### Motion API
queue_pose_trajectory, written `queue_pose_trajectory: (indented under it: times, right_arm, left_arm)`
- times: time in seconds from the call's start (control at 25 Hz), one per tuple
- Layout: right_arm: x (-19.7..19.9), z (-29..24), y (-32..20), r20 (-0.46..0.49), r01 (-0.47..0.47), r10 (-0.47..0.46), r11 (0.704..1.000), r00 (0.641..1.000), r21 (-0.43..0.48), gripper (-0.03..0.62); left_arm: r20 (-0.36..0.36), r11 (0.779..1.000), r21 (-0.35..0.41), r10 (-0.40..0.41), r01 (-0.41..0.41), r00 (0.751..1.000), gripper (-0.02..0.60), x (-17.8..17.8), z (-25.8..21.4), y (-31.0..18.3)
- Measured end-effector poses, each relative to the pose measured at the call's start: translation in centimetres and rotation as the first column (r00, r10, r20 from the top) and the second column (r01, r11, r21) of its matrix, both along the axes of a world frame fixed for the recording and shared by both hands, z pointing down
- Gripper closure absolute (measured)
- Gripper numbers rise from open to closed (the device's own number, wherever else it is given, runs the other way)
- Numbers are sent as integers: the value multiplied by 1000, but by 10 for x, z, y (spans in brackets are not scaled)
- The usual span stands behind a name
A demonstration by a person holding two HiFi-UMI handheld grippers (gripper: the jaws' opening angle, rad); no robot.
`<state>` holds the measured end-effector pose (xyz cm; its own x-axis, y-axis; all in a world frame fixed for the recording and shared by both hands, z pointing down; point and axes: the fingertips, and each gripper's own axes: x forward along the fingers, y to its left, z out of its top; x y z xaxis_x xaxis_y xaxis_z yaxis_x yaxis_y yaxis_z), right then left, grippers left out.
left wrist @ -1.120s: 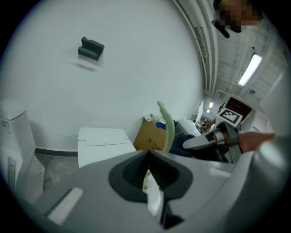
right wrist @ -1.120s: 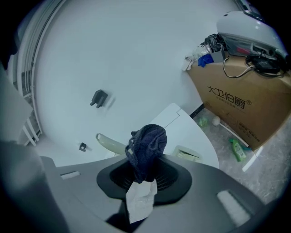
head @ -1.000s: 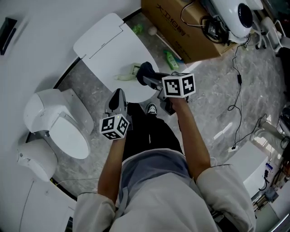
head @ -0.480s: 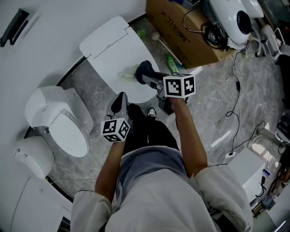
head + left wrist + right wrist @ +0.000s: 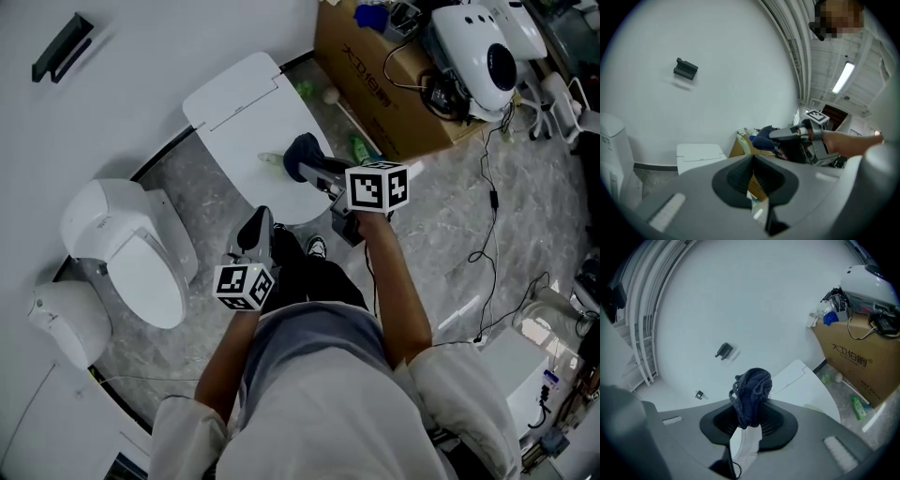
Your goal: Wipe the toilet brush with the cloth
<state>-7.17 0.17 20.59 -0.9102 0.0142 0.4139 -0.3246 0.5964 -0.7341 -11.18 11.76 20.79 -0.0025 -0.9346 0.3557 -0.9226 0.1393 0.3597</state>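
Observation:
My right gripper (image 5: 317,169) is shut on a bunched dark blue cloth (image 5: 301,154), which hangs over the near edge of a white flat-topped unit (image 5: 234,103). In the right gripper view the cloth (image 5: 751,392) sticks up from the closed jaws of the right gripper (image 5: 749,422). A pale green brush-like item (image 5: 272,159) lies on the unit just left of the cloth; I cannot tell for sure that it is the toilet brush. My left gripper (image 5: 256,225) is lower and to the left, over the floor, with its jaws together on nothing. The left gripper view shows the left gripper (image 5: 752,161) and the cloth (image 5: 761,138).
A white toilet (image 5: 127,253) stands at the left against the wall. A cardboard box (image 5: 375,66) with cables and a white device (image 5: 478,42) on top sits at the back right. Green bottles (image 5: 361,145) and a stick lie on the floor beside it. Cables (image 5: 487,225) trail across the marble floor.
The head view has shifted, so everything sits lower and further right. Both grippers keep about the same places relative to the white unit, and the cloth stays gripped.

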Motion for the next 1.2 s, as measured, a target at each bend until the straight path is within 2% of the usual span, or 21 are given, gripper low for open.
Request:
queue_pose_trajectory:
  times: [0.48, 0.76, 0.96, 1.2]
  right_arm:
    - [30, -66, 25, 38, 74, -83, 980, 996, 186, 505]
    - [56, -100, 39, 58, 35, -53, 959, 997, 282, 505]
    - [77, -117, 47, 15, 25, -33, 926, 999, 378, 505]
    - [106, -137, 58, -10, 1, 4, 894, 1000, 448, 507]
  left_arm:
    - [28, 997, 80, -24, 22, 999, 581, 18, -60, 22]
    - [41, 989, 139, -50, 44, 998, 581, 28, -96, 39]
    - [62, 982, 184, -61, 49, 996, 581, 34, -123, 46]
    - [72, 969, 233, -101, 81, 992, 581, 37, -151, 58]
